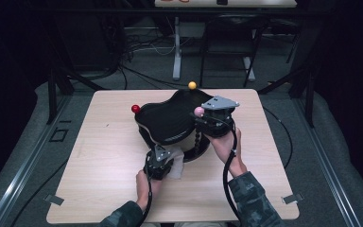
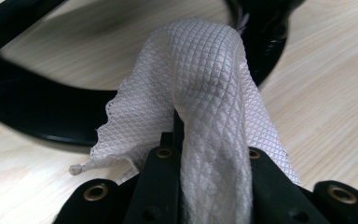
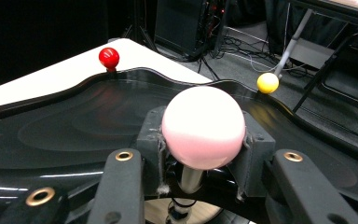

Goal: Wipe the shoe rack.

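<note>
1. The left gripper point(image 1: 163, 166) is clamped shut on a white cloth point(image 2: 205, 93); soft and light, it drapes forward over the jaws onto the black tray's rim point(image 2: 37, 109).
2. The right gripper point(image 1: 203, 124) is closed around the pink ball point(image 3: 202, 127): smooth, hard, likely slippery, best held below its widest part.
3. Beyond these jaws the tray looks stiff and glossy.

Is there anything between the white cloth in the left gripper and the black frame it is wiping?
Nothing visible does. The left gripper is shut on the white cloth, whose far end lies against the glossy black frame, with bare table around it. The right gripper clamps the pink ball, farther along the frame.
</note>
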The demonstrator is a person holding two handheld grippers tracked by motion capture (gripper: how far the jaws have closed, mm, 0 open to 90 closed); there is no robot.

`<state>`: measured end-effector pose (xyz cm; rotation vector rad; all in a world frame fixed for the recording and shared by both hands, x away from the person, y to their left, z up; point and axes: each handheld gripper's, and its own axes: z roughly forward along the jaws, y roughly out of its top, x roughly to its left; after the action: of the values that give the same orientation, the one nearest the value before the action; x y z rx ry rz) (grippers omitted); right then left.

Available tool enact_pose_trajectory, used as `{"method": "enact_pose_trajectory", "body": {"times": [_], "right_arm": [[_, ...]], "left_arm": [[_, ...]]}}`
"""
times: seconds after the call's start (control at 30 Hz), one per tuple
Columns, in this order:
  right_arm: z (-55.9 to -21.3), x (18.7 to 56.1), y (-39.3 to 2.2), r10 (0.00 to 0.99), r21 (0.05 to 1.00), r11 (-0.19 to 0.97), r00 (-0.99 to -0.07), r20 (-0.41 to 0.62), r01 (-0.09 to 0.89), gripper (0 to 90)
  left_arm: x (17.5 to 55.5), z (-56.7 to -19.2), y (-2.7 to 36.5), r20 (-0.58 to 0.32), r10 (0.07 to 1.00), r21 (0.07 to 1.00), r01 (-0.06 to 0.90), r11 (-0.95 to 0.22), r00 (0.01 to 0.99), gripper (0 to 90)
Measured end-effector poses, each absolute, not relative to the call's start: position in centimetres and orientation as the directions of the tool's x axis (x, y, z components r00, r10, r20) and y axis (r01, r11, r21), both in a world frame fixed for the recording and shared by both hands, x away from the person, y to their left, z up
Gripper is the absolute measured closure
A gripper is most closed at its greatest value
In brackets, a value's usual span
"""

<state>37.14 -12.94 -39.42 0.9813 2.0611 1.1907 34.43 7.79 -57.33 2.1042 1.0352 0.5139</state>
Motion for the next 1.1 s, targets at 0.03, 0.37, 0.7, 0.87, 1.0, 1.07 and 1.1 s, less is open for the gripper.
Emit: {"method": "enact_pose_trajectory", "body": {"times": [0.03,0.37,0.7,0.87,1.0,1.07,1.1], "right_arm": [[-39.4,37.2,-12.9,0.812,0.887,0.338,-0.575,-0.105,0.316,60.2],[-39.4,37.1,-12.8,0.815,0.885,0.338,-0.570,-0.104,0.321,60.3],[-39.4,37.1,-12.9,0.812,0.886,0.336,-0.575,-0.101,0.320,60.3],[-39.4,37.2,-13.0,0.809,0.886,0.339,-0.579,-0.101,0.318,60.3],[-39.5,37.2,-13.1,0.808,0.889,0.341,-0.578,-0.111,0.305,60.3],[-39.6,37.2,-13.2,0.802,0.894,0.332,-0.588,-0.100,0.300,60.3],[-39.6,37.2,-13.2,0.802,0.895,0.331,-0.589,-0.099,0.300,60.3]], "left_arm": [[34.4,-57.4,7.5,0.024,0.807,0.762,0.512,-0.397,0.590,84.7],[34.4,-57.0,6.0,0.008,0.792,0.777,0.495,-0.389,0.610,84.7],[34.7,-57.2,3.7,-0.037,0.754,0.779,0.492,-0.390,0.656,84.7],[34.5,-57.0,4.1,-0.043,0.733,0.767,0.493,-0.411,0.679,84.7],[34.2,-56.4,6.3,0.003,0.727,0.745,0.484,-0.459,0.686,84.7],[34.1,-56.3,7.4,0.008,0.742,0.751,0.486,-0.447,0.670,84.7],[34.0,-56.4,7.8,-0.018,0.754,0.756,0.503,-0.419,0.656,84.7]]}}
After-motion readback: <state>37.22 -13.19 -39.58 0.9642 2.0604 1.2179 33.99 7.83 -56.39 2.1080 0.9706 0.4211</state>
